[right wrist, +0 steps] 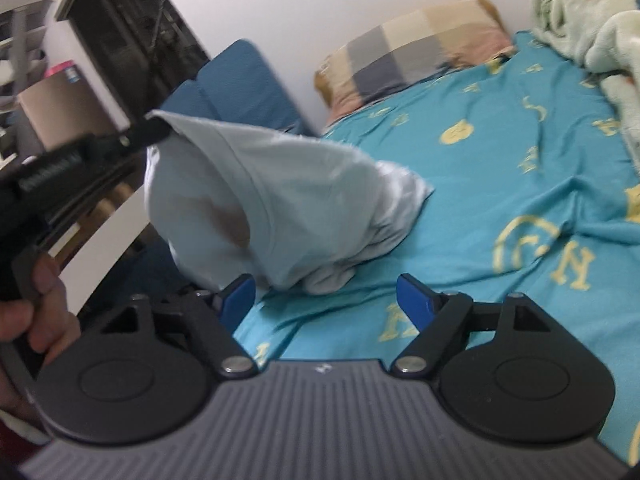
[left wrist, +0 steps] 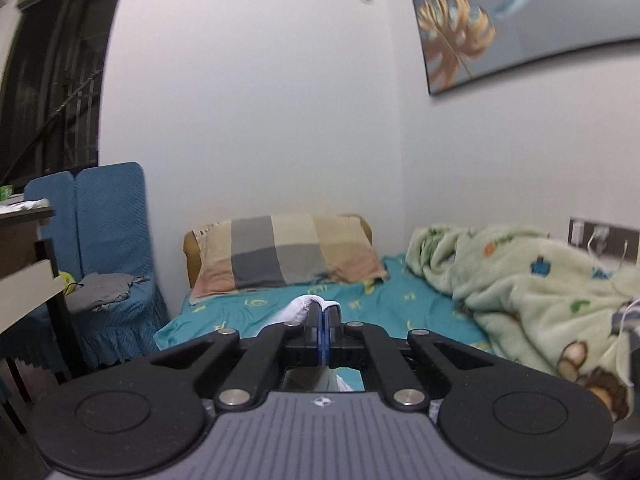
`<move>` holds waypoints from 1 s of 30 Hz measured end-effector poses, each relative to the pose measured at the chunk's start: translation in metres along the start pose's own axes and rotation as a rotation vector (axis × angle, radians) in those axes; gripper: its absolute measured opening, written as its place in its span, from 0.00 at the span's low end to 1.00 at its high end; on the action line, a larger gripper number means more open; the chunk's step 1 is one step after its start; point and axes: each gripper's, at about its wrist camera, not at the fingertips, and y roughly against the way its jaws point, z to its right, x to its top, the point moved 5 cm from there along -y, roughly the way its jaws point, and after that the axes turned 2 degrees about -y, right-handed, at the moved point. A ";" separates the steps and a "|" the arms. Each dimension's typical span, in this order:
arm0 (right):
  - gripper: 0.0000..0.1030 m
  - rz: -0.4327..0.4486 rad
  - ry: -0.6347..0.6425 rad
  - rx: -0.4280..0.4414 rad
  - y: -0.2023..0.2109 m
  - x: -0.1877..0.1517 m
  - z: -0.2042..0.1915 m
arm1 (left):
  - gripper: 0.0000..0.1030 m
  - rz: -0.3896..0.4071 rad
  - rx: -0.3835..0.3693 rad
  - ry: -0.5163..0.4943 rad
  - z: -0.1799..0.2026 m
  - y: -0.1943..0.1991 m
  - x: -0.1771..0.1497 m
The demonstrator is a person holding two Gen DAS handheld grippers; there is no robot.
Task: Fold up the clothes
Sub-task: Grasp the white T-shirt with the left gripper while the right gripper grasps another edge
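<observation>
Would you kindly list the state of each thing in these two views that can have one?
Left gripper: shut on the pale white garment, holding it up.
Right gripper: open, empty, low over the bed.
Pale white garment: crumpled, unfolded; one edge lifted, lower end resting on the sheet.
Teal patterned bed sheet: spread out, wrinkled.
Checked pillow: lying at the bed's head.
Pale green printed blanket: bunched up.
Grey cloth: heaped on the blue-covered chair.
</observation>
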 end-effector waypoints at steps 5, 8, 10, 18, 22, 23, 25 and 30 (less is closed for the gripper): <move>0.76 -0.048 0.001 0.019 -0.019 -0.010 -0.017 | 0.01 0.026 0.021 0.118 -0.025 0.009 -0.010; 0.76 -0.041 -0.064 0.016 -0.043 -0.008 -0.017 | 0.01 0.050 0.027 0.187 -0.047 0.013 -0.013; 0.75 -0.038 -0.158 0.033 -0.064 -0.008 -0.012 | 0.01 0.058 0.033 0.232 -0.063 0.015 -0.018; 0.69 -0.006 -0.211 0.063 -0.124 -0.012 -0.028 | 0.01 0.052 0.049 0.359 -0.117 0.006 -0.039; 0.44 -0.036 -0.193 -0.082 -0.142 -0.019 -0.020 | 0.01 0.040 0.081 0.404 -0.135 -0.001 -0.052; 0.36 -0.046 -0.182 -0.132 -0.142 -0.022 -0.017 | 0.01 0.025 0.087 0.417 -0.137 -0.006 -0.057; 0.31 -0.039 -0.178 -0.211 -0.135 -0.027 -0.011 | 0.01 -0.015 0.093 0.435 -0.140 -0.014 -0.066; 0.10 0.056 -0.140 -0.316 -0.110 -0.013 0.002 | 0.01 -0.089 0.101 0.412 -0.130 -0.024 -0.081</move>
